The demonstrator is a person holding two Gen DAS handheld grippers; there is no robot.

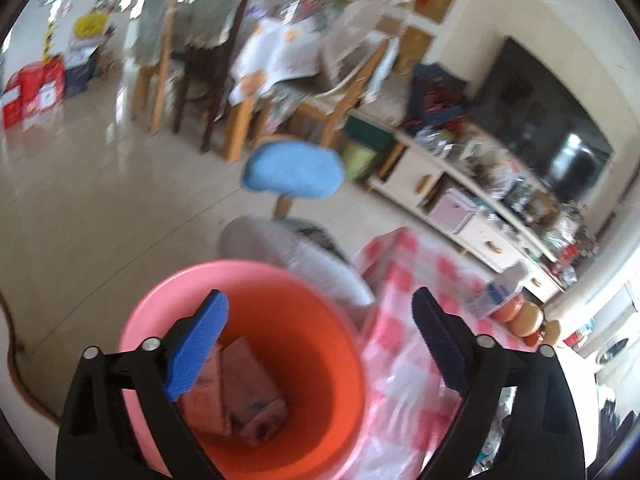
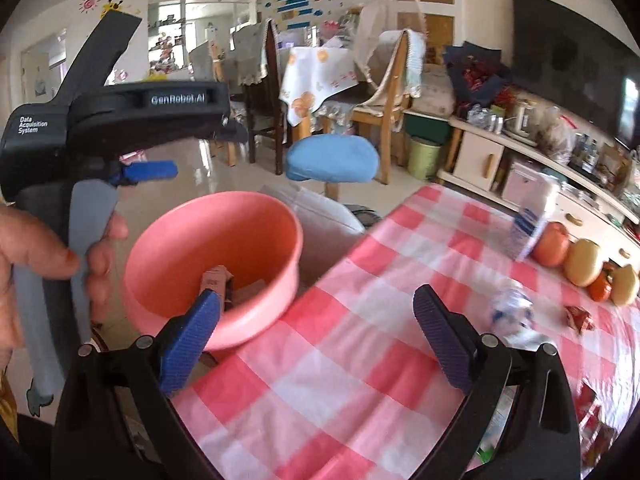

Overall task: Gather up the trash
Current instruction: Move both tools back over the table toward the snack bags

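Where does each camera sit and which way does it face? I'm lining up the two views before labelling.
Left wrist: sits on the left gripper, jaws open, looking down into the round pink plastic bin holding crumpled paper scraps; only its own fingers show.
Right wrist: sits on the right gripper, jaws open, facing the red-and-white checked tablecloth; a hand holding the left gripper shows.
Shared: bin, tablecloth, blue cushioned stool, white milk carton.
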